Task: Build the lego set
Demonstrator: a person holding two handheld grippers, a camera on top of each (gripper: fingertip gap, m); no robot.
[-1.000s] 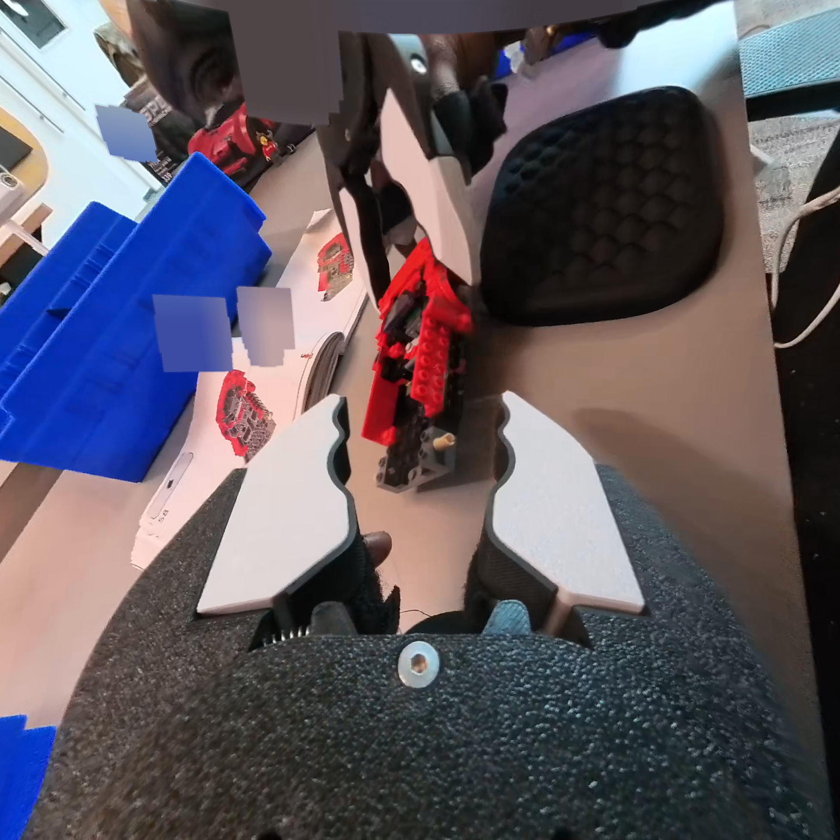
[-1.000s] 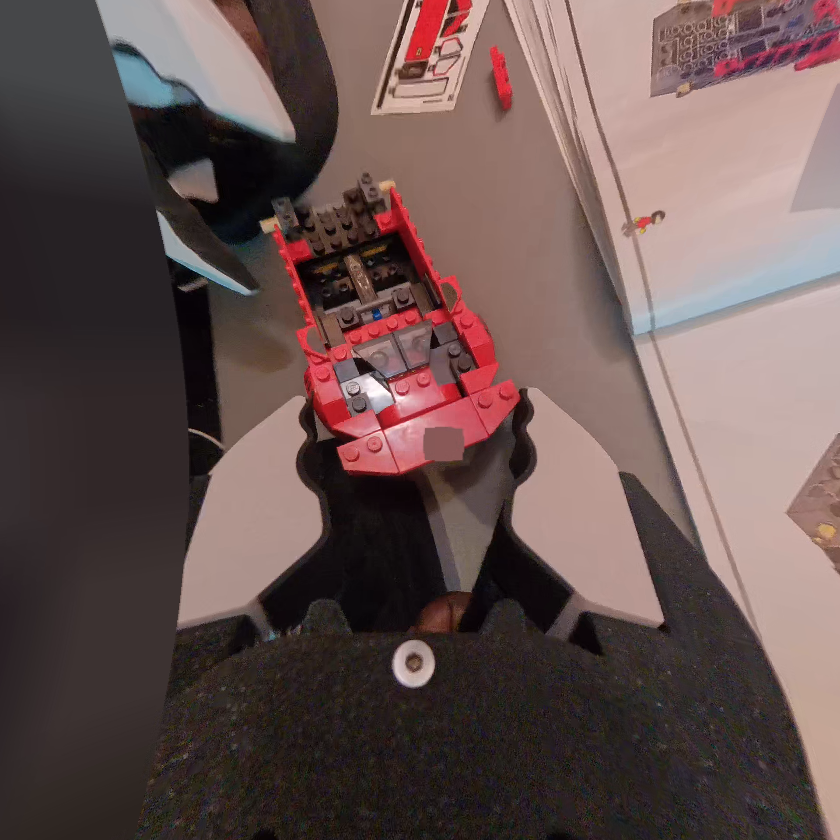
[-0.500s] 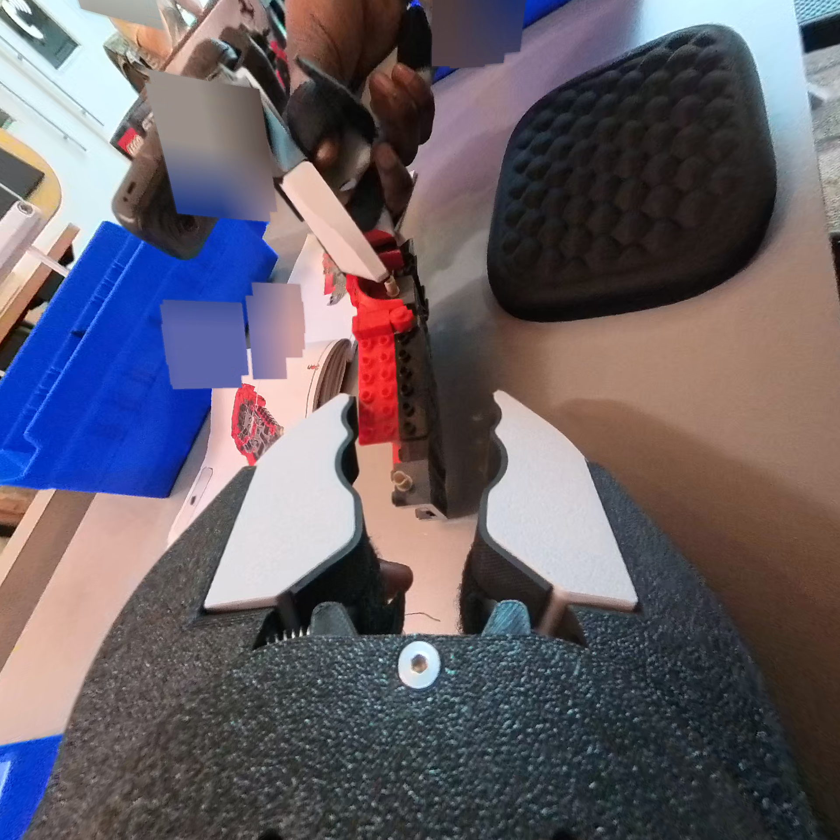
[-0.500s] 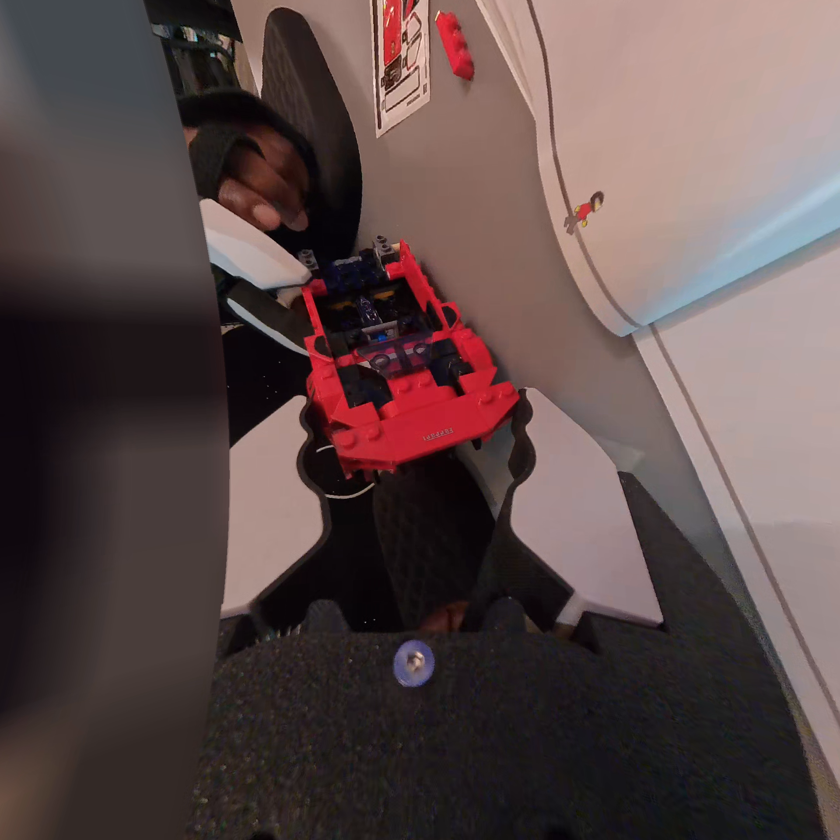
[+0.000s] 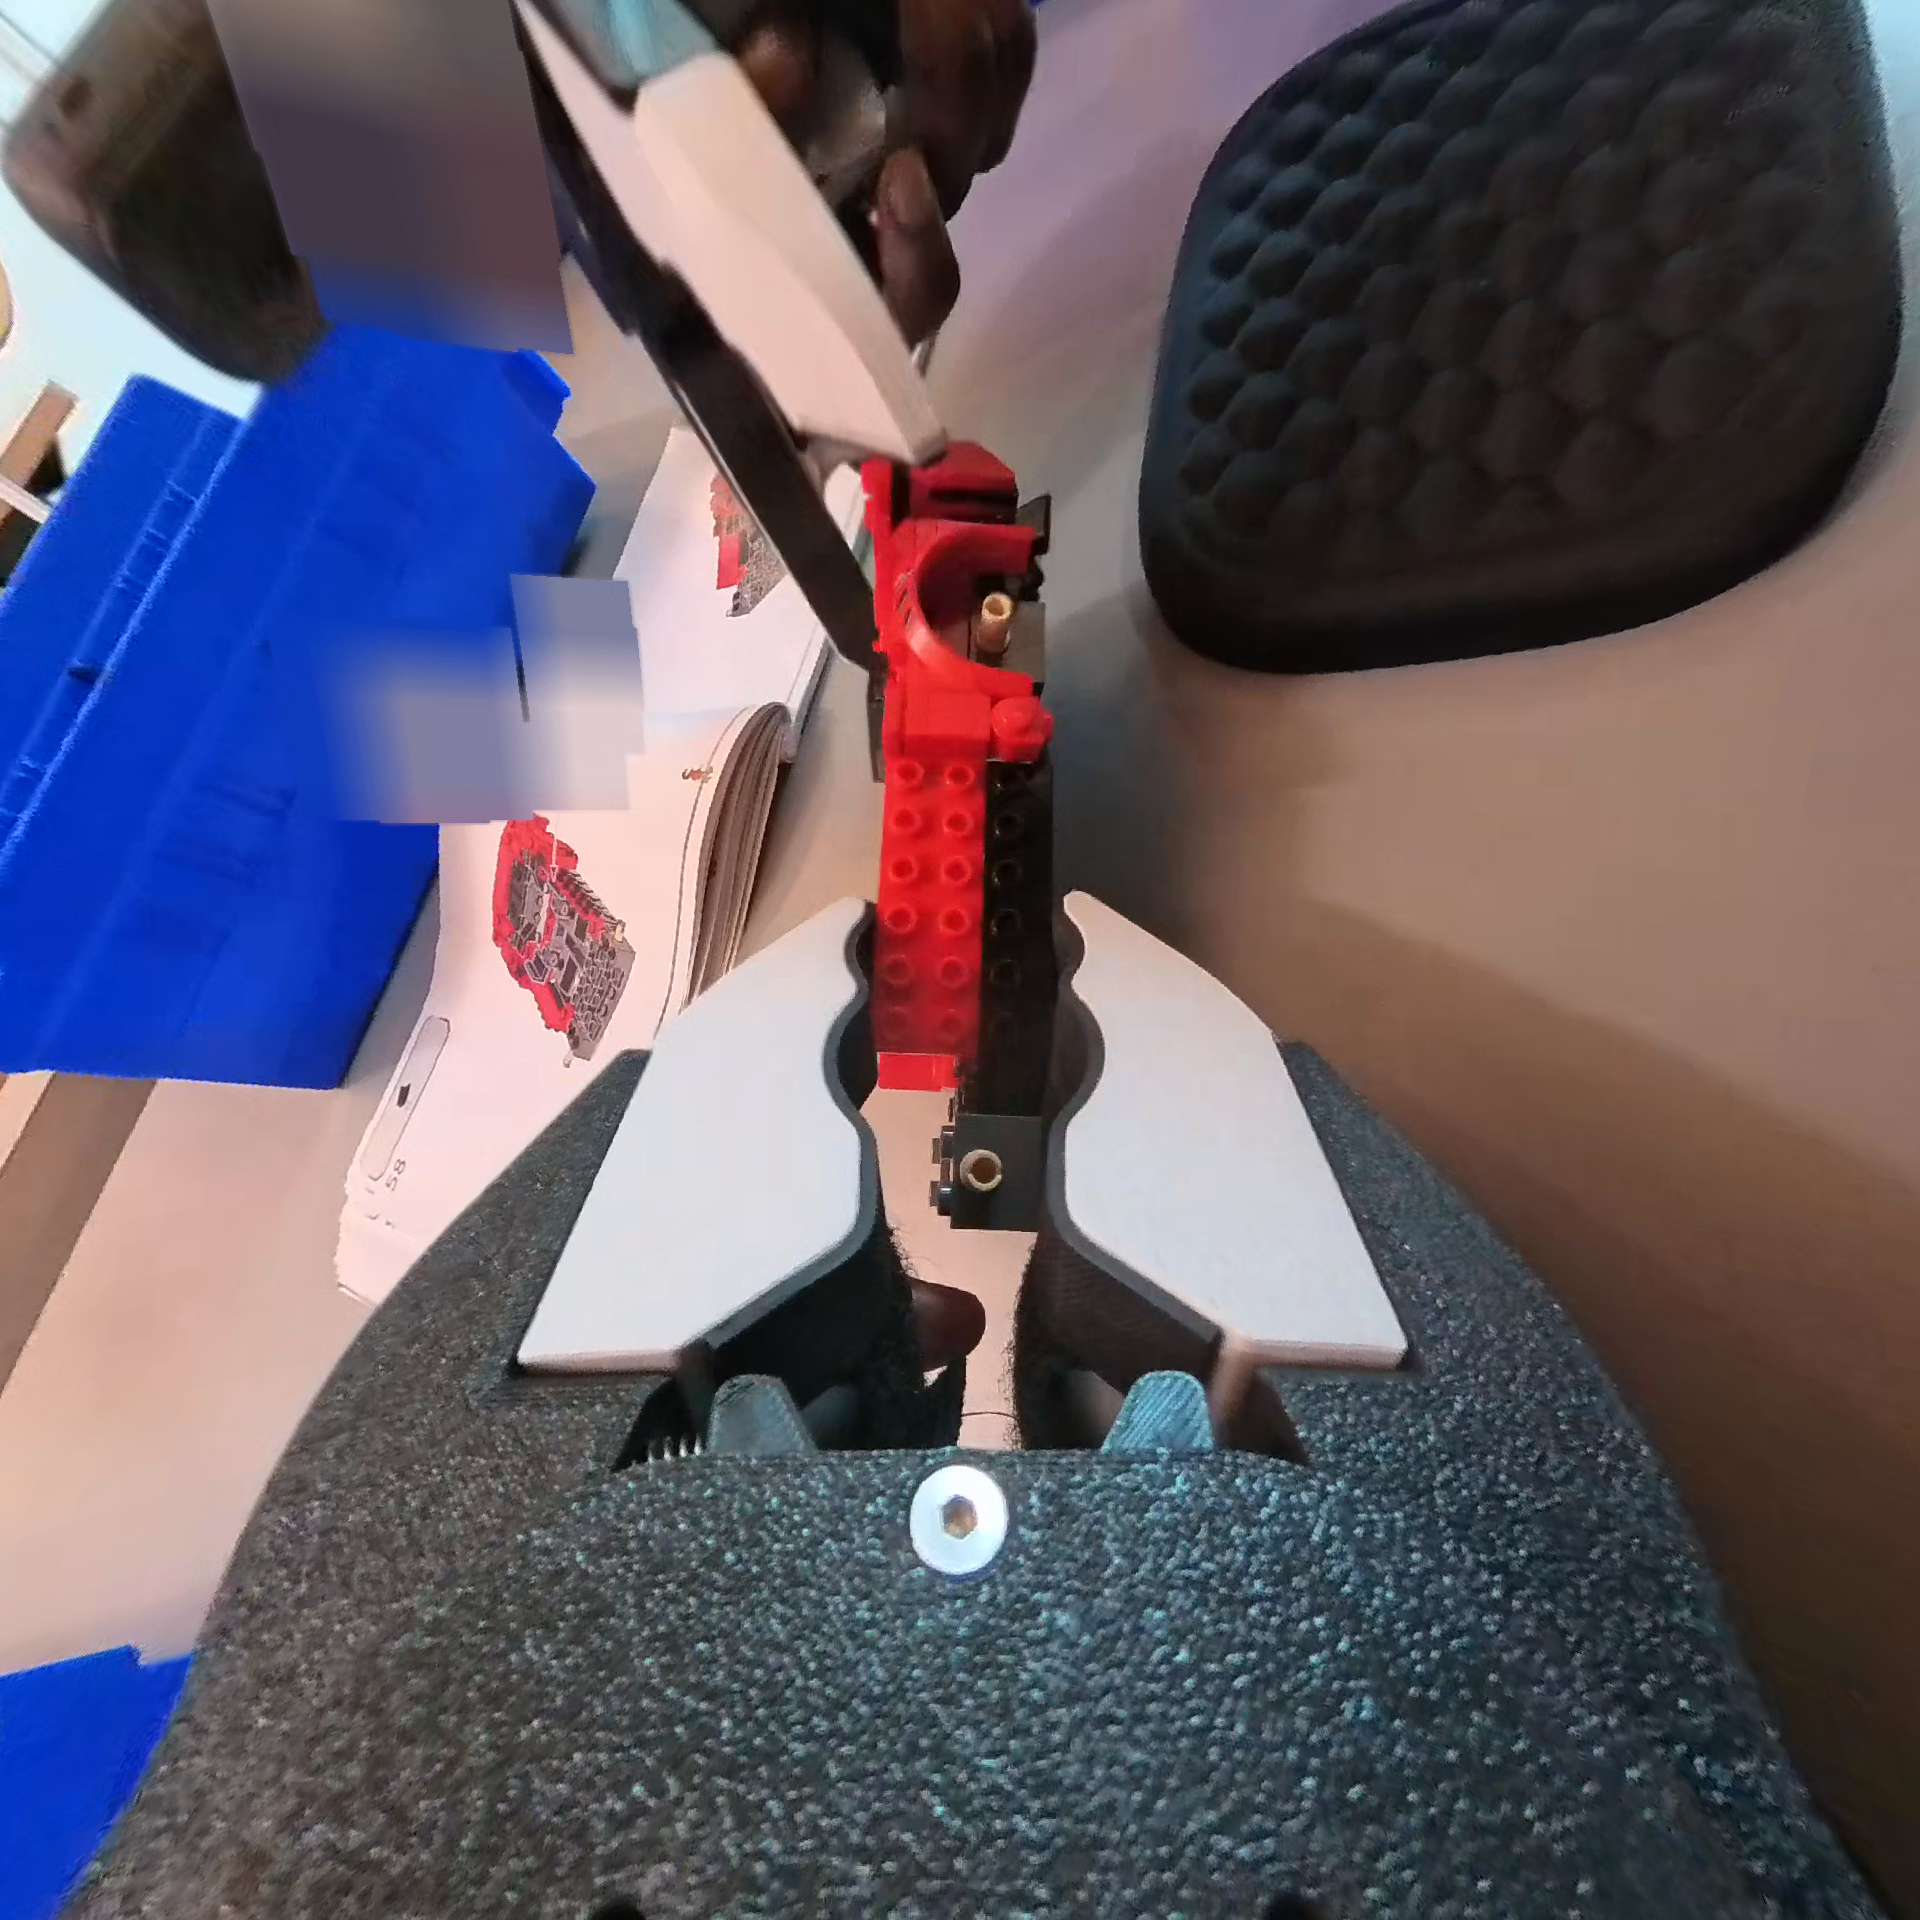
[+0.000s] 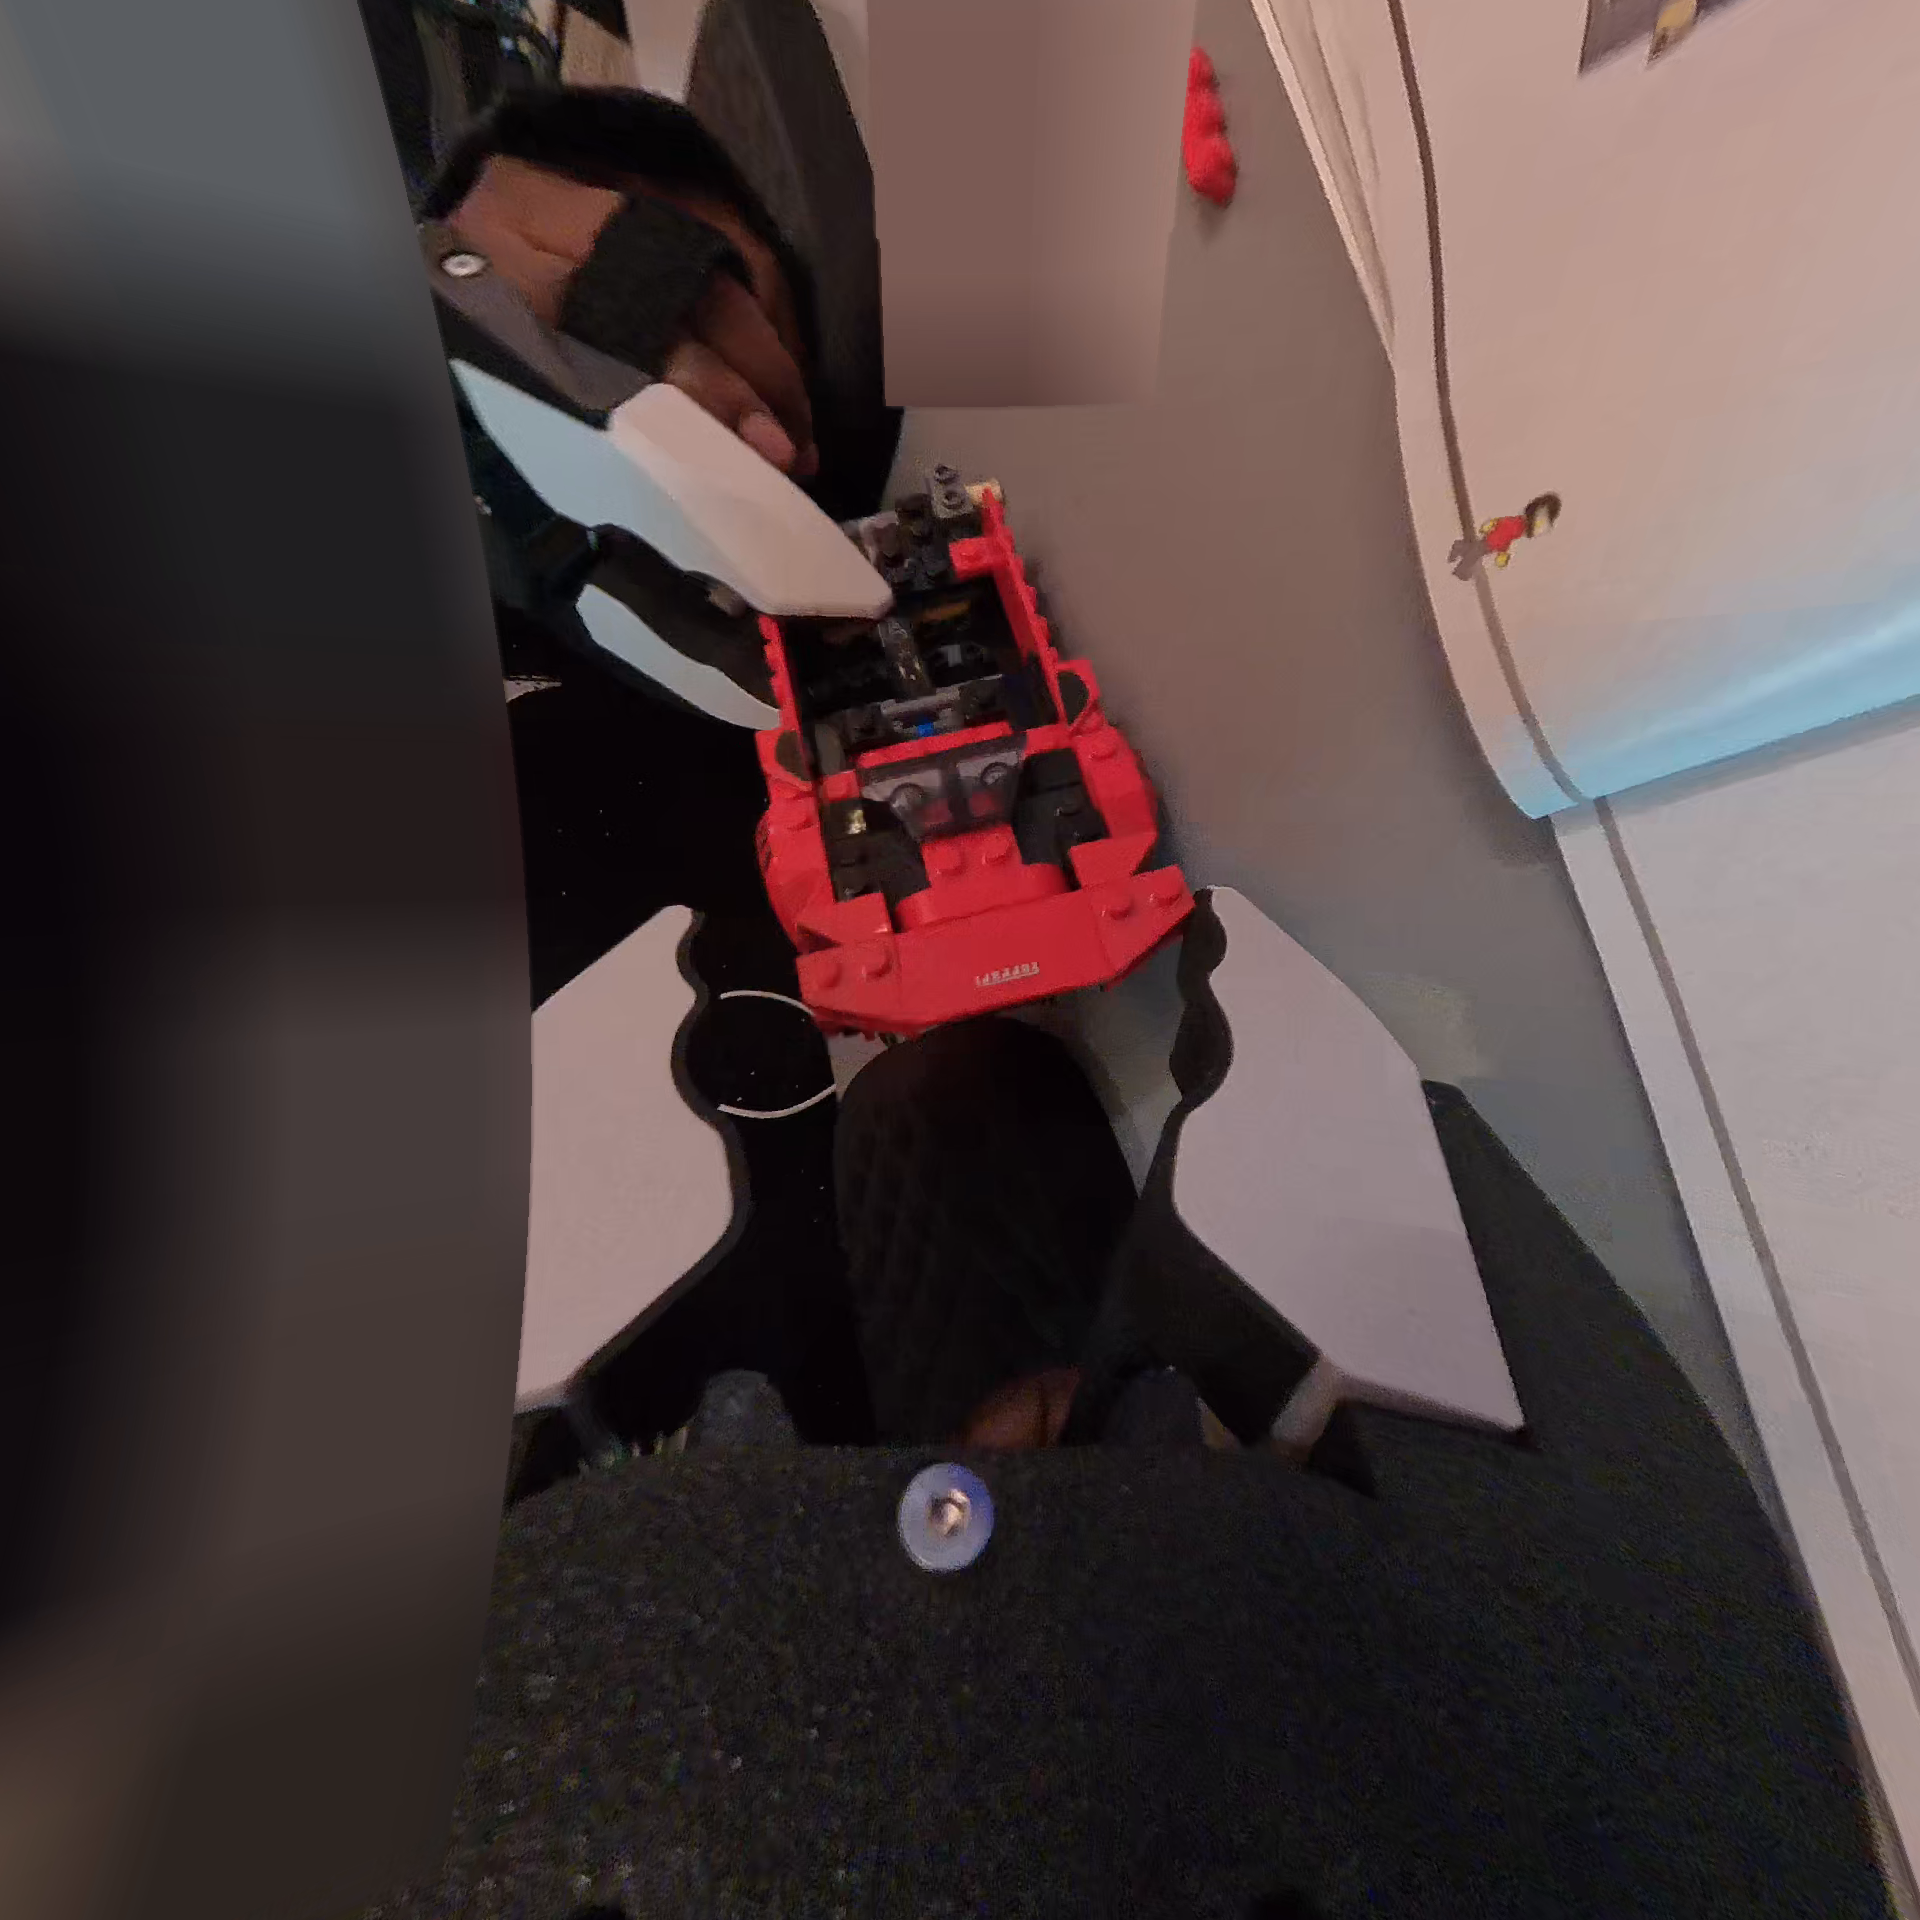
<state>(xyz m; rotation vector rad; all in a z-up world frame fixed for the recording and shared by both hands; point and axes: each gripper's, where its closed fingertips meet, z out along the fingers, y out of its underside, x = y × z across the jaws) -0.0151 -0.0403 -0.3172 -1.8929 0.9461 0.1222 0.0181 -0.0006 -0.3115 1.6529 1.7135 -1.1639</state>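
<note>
The red and black lego car (image 5: 940, 831) stands on its side on the grey table (image 5: 1507, 1039). My left gripper (image 5: 961, 914) is shut on the car's rear part, one finger on the red upper face and one on the black underside. In the right wrist view the car (image 6: 966, 831) points its nose at me, and the left gripper's fingers (image 6: 748, 540) clamp its far left side. My right gripper (image 6: 945, 920) is open, with the car's nose just ahead of its fingertips. Its white finger (image 5: 769, 260) touches the nose in the left wrist view.
A black textured pad (image 5: 1507, 343) lies to the right of the car. A blue bin (image 5: 260, 675) and the open instruction booklet (image 5: 540, 935) lie to the left. A loose red brick (image 6: 1210, 135) lies beside the booklet (image 6: 1662, 416). A white cable (image 6: 774, 1049) runs below. Left tips to right tips: about 6 centimetres.
The car has been tipped from lying tilted to standing on its side. My left gripper has moved forward and closed on its rear. The right gripper stays at the nose.
</note>
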